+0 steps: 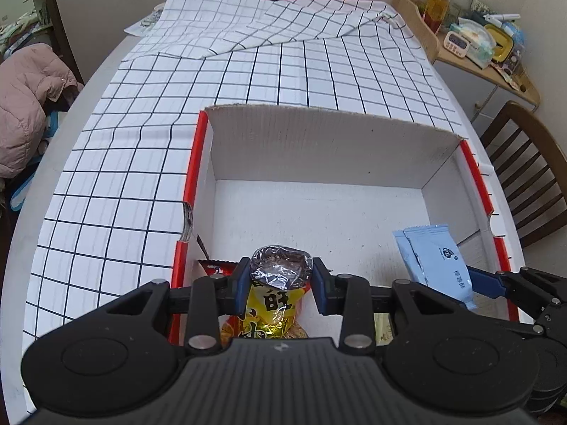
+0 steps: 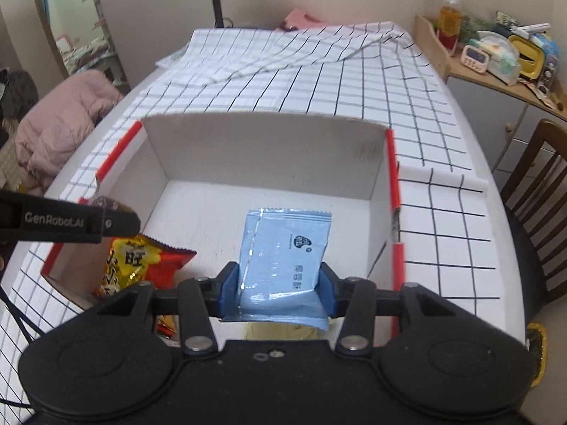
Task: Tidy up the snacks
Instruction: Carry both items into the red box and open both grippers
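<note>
While inside the box (image 2: 377,177) walls: both claws' packets, roomy floor beyond.

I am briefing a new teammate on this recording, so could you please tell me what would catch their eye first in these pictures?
First, the white cardboard box with red edges open on the checked tablecloth. Next, the two packets held over it: the left gripper has its jaws shut on a yellow-and-red snack bag at the box's near left, and the right gripper clamps a light blue packet near the middle.
</note>
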{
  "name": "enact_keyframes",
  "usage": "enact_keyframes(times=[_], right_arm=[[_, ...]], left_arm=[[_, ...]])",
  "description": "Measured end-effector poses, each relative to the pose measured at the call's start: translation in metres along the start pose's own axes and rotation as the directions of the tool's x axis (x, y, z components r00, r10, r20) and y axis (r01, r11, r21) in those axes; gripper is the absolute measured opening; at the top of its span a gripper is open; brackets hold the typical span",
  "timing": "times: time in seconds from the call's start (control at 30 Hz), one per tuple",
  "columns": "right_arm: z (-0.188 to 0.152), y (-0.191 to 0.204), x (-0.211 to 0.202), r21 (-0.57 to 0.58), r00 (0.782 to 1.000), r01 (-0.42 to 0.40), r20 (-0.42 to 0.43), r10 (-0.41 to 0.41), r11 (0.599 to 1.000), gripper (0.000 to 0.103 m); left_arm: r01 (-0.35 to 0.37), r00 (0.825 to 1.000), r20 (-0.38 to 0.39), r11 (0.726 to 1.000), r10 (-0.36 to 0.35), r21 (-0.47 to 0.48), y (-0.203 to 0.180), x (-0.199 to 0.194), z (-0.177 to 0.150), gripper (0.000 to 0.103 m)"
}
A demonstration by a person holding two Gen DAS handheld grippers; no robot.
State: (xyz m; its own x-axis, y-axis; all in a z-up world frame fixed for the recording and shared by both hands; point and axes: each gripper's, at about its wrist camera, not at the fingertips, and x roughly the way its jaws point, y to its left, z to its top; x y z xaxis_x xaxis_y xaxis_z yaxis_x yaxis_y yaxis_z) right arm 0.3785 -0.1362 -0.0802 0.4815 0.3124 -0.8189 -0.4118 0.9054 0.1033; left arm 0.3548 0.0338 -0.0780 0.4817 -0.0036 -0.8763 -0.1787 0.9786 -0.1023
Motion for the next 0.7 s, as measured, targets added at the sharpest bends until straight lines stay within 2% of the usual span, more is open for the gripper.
enact_keyframes(times=[0.23, 0.37, 0.7], right_arm=[[-0.001, 0.002, 0.016, -0.006, 0.999, 0.003, -0.046, -0.003, 1.000, 0.046], [-0.003, 0.002, 0.019, -0.003, 0.998, -0.001, -0.063, 0.001, 1.000, 0.046], [-0.001, -0.004, 0.007, 0.037, 1.000, -0.010, -0.016, 0.011, 0.999, 0.047]], left_arm=[[-0.016, 0.999, -0.045, 1.000, 0.017, 0.027, -0.003, 0.016, -0.002, 0.034], [-0.014, 0.999, -0.044, 0.999, 0.015, 0.032, -0.004, 0.017, -0.003, 0.034], [0.021, 1.000, 0.005, 0.999, -0.021, 0.035, -0.004, -0.004, -0.004, 0.036]])
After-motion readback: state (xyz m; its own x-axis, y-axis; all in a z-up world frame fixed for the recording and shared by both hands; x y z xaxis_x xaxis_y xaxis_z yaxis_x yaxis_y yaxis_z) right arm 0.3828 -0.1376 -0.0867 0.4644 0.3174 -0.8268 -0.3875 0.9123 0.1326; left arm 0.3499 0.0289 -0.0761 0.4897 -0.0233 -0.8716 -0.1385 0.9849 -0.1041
